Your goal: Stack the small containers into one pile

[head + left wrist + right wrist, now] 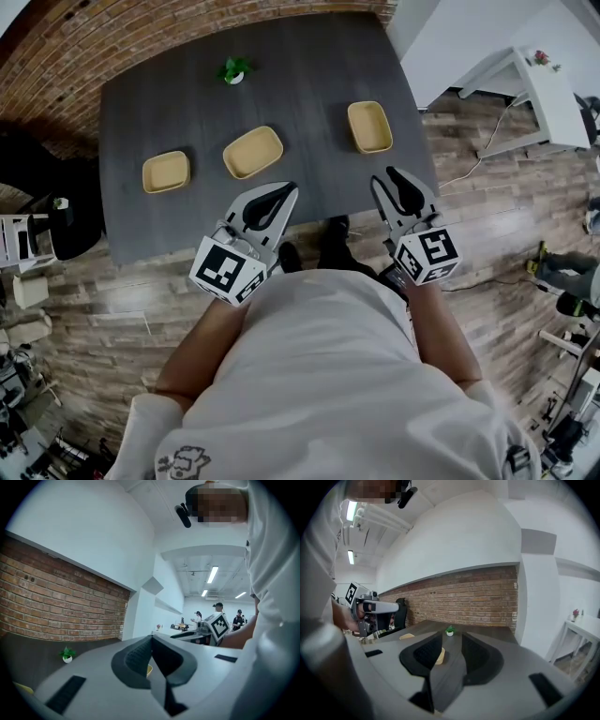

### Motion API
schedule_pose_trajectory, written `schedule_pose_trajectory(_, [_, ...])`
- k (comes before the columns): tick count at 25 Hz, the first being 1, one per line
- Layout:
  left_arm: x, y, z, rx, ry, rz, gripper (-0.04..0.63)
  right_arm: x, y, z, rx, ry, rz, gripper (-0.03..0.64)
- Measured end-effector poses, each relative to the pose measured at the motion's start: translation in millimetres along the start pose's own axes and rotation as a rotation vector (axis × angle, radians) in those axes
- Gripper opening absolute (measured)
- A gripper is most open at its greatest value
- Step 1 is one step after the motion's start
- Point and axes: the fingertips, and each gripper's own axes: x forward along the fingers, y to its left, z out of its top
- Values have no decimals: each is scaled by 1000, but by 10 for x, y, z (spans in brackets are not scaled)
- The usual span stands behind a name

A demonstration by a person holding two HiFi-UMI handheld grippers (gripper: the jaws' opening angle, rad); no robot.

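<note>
Containers: three shallow yellow trays, all resting separately on the dark grey tabletop, well apart from one another. Taking the tabletop as a dial in the head view, the left container sits at 8 o'clock. The middle container lies near the centre, turned at an angle to the edges. The right container lies at 3 o'clock, close to the right edge. A small potted plant stands at 11 o'clock, near the far edge.

Left tongs hang over the near edge at 6 o'clock, just short of the middle container and not touching it. Their own view shows the jaws clenched tip to tip with nothing gripped, and a sliver of yellow container shows beyond them. Right tongs hang over the near right corner at 5 o'clock, nearest the right container and clear of it. Their jaws stand released, and through the gap the plant and a container are visible farther off on the tabletop.

A brick wall borders the far side, and wooden floor surrounds the tabletop.
</note>
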Motion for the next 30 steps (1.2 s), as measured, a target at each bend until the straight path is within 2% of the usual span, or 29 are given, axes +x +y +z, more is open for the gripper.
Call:
schedule_pose_trajectory(12, [823,210,40,-15,18,70,11,452,-914,61,-10,45,63,140])
schedule_pose_trajectory(20, [1351,352,-165,-21,67,128,11,775,-1461,-38,-15,99,131,140])
schedule_pose_trajectory(27, [1606,394,-241,23,96,178,11,938,-1733,-181,-12,166,192,140])
schedule_pose_trajectory(30, [1649,433,-294,17,106,184,11,984,-1790,-230,-4,190,200,140])
